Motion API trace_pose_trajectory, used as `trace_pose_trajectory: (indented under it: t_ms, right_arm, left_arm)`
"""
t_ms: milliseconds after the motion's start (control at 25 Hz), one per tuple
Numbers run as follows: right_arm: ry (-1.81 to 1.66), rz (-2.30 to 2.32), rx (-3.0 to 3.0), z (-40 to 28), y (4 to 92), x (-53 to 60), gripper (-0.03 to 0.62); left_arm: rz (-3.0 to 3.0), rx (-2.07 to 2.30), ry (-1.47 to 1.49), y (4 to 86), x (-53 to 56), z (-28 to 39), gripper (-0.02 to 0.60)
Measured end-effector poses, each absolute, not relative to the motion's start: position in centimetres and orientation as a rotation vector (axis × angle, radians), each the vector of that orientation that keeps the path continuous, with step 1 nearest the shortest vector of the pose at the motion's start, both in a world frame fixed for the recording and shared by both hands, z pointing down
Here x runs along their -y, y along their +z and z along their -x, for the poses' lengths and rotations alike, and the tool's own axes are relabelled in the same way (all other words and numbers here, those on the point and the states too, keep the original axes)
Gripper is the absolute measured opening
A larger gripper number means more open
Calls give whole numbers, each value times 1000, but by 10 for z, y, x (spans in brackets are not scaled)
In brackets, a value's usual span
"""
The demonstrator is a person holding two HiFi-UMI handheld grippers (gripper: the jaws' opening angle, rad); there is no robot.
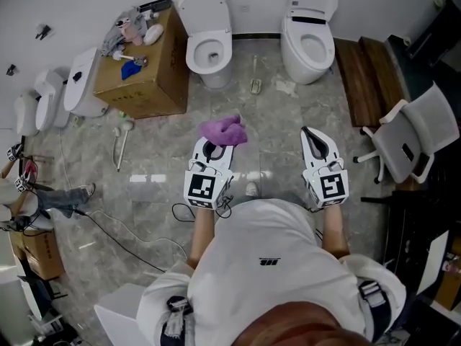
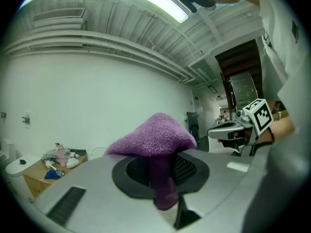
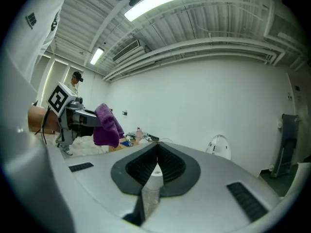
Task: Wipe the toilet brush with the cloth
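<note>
My left gripper (image 1: 214,144) is shut on a purple cloth (image 1: 224,130), which bunches over its tips. In the left gripper view the cloth (image 2: 154,139) drapes over the closed jaws of the left gripper (image 2: 163,178) and hides the fingertips. To its right, my right gripper (image 1: 310,134) is shut with nothing in it; the right gripper (image 3: 155,166) shows its pads together. Both point level toward the toilets. A long-handled white brush (image 1: 120,141) lies on the floor at the left, well apart from both grippers. The cloth (image 3: 108,125) also hangs at the left of the right gripper view.
Two white toilets (image 1: 209,45) (image 1: 308,34) stand at the far wall with a small object (image 1: 255,85) on the floor between them. A cardboard box (image 1: 144,67) with clutter on top stands left, a wooden bench (image 1: 367,78) and white chair (image 1: 414,139) right. Cables (image 1: 122,229) run over the floor.
</note>
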State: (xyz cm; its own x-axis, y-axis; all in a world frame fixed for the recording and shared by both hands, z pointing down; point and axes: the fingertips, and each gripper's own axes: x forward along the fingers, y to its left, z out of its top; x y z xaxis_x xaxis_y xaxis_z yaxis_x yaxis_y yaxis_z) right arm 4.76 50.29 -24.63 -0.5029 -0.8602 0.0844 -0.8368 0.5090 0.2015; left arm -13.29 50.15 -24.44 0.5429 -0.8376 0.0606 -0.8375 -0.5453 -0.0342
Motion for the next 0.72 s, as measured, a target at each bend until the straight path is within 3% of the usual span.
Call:
trace_pose_trajectory:
  t_ms: [720]
  right_arm:
    - [-147,-1461,2577,-43,-227,-368,-5]
  left_arm:
    - [2785,-1467,-125,-224,-358,121,71]
